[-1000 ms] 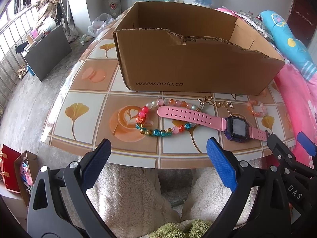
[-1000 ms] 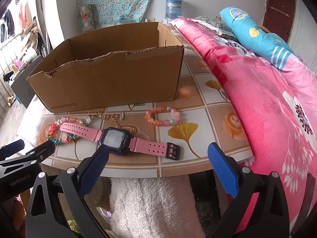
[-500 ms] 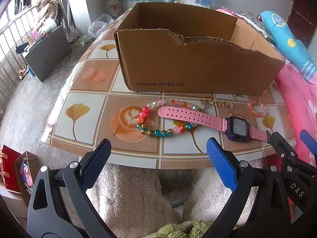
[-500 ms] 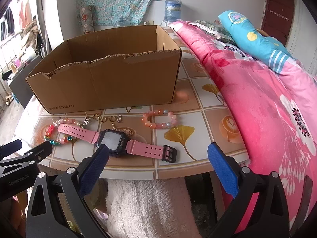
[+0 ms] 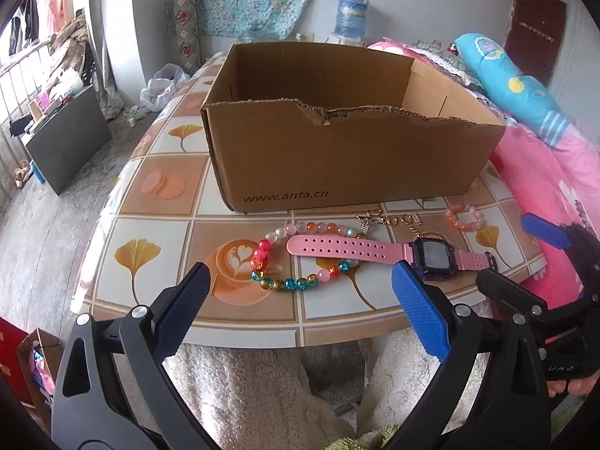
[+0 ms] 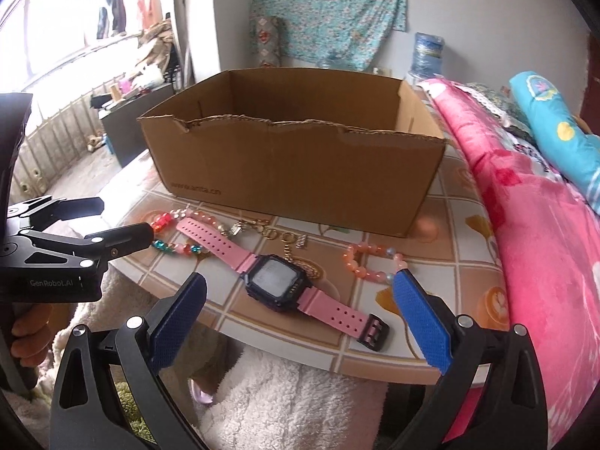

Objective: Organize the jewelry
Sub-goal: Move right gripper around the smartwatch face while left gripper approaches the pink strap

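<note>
Lying on the table (image 5: 157,225) before the cardboard box (image 5: 348,157) were the pink watch (image 6: 277,281), a colourful bead bracelet (image 5: 296,283) and a small orange bracelet (image 6: 369,262). Both the left gripper (image 5: 300,311) and the right gripper (image 6: 300,315) hovered near the table edge, jaws wide apart, holding nothing.

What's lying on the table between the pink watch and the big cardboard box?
In the right wrist view, a gold chain with charms lies between the pink watch and the cardboard box. Beads of the colorful bracelet lie there too.
</note>
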A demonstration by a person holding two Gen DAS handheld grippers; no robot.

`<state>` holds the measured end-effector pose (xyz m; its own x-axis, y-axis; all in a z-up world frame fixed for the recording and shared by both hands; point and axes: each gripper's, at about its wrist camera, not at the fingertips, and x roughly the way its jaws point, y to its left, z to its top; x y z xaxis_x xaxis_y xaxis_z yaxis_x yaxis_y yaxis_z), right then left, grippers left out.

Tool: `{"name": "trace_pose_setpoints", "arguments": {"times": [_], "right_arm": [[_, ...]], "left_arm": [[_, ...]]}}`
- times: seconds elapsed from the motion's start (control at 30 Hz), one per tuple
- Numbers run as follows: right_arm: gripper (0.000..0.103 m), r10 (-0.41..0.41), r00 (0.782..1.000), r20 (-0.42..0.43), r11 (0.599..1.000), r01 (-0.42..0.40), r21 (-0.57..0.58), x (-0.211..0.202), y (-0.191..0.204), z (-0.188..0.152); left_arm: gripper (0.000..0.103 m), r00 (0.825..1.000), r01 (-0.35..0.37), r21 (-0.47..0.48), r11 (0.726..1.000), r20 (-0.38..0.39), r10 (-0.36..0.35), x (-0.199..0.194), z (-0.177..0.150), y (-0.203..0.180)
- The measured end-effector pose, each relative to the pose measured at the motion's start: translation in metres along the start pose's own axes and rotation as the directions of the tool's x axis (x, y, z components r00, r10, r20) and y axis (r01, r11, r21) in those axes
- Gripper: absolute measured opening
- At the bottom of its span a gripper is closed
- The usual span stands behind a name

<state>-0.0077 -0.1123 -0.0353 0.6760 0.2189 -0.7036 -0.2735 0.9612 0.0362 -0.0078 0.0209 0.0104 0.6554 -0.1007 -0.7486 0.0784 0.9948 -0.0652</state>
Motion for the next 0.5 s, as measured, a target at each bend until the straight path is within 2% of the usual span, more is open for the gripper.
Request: {"name": "trace_pose_setpoints", "arguments": {"times": [0.13, 0.33, 0.43, 0.5], "right_arm": [[0.087, 0.062, 0.998, -0.033, 0.997, -0.064, -0.044, 0.018, 0.006, 0.004], [0.082, 0.088, 0.991, -0.099, 0.989, -0.098, -0.111, 0.045, 0.013, 0.002], [0.076, 0.075, 0.987, -0.14, 0.984, -0.096, -0.147, 0.053, 0.015, -0.003], [0.071, 0.076, 0.983, -0.169, 0.984, -0.102, -0.147, 0.057, 0.014, -0.006]], "left_arm": [[0.095, 0.994, 0.08, -0.006, 0.997, 0.073, -0.08, -0.011, 0.0, 0.008], [0.094, 0.978, 0.202, -0.065, 0.977, 0.072, -0.198, -0.007, 0.003, 0.016], [0.094, 0.976, 0.209, -0.046, 0.977, 0.075, -0.205, -0.002, 0.003, 0.013], [0.094, 0.98, 0.182, 0.003, 0.983, 0.081, -0.181, -0.002, 0.003, 0.007]]}}
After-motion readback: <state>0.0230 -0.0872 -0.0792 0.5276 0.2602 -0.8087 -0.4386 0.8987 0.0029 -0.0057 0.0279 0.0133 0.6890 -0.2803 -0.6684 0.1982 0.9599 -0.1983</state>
